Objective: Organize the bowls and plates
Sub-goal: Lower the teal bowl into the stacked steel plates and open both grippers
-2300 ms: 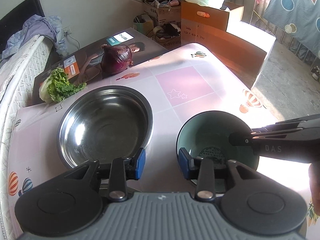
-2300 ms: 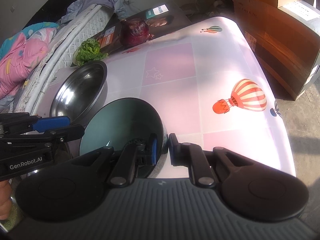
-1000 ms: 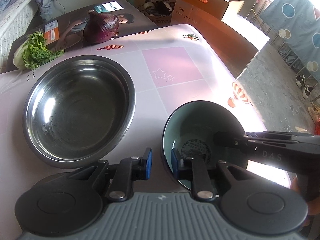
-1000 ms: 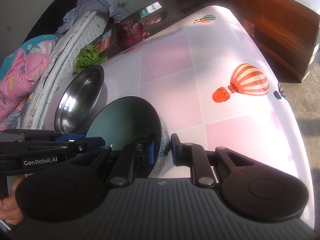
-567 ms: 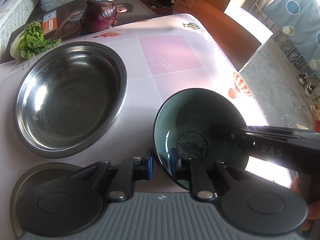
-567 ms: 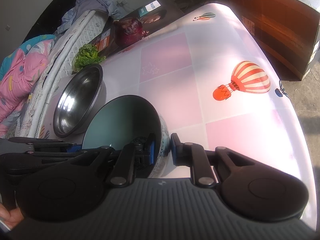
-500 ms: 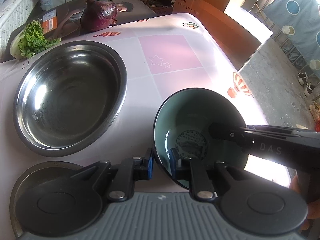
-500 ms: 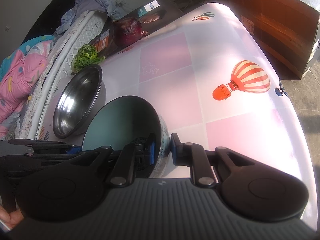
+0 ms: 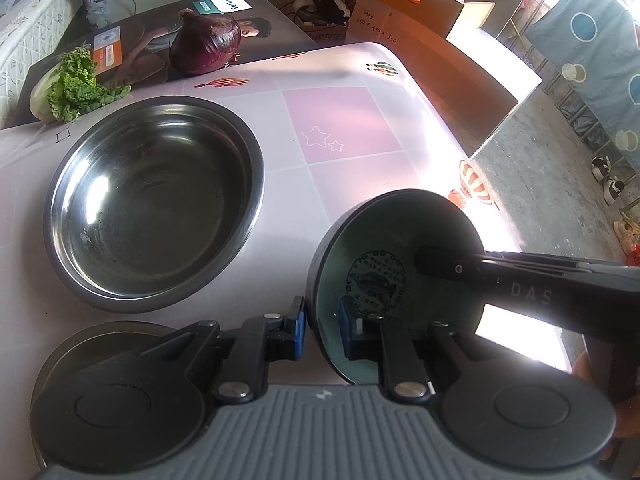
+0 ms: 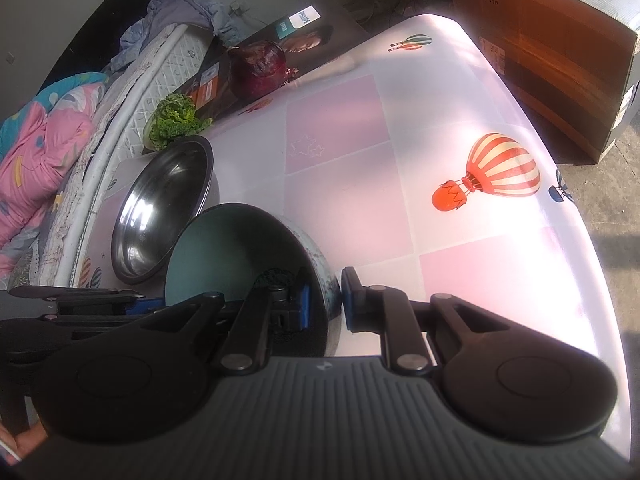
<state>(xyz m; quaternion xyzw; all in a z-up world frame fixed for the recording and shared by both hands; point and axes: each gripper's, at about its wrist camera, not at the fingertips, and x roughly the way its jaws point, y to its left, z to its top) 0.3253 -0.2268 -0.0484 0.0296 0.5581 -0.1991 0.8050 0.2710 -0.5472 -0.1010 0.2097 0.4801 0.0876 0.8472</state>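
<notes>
So compared to a couple seconds back, the left gripper (image 9: 322, 330) has closed in and now pinches the near rim of the teal bowl (image 9: 394, 268), one pad inside, one outside. The right gripper (image 10: 325, 300) is clamped on the rim of that bowl from the other side, same as before. The bowl sits tilted between them, just right of the steel basin (image 9: 154, 200). Beyond it the balloon-print tabletop (image 10: 360, 184) is open out to its rounded edge. The red cabbage (image 9: 206, 46) and lettuce (image 9: 72, 88) sit at the back.
</notes>
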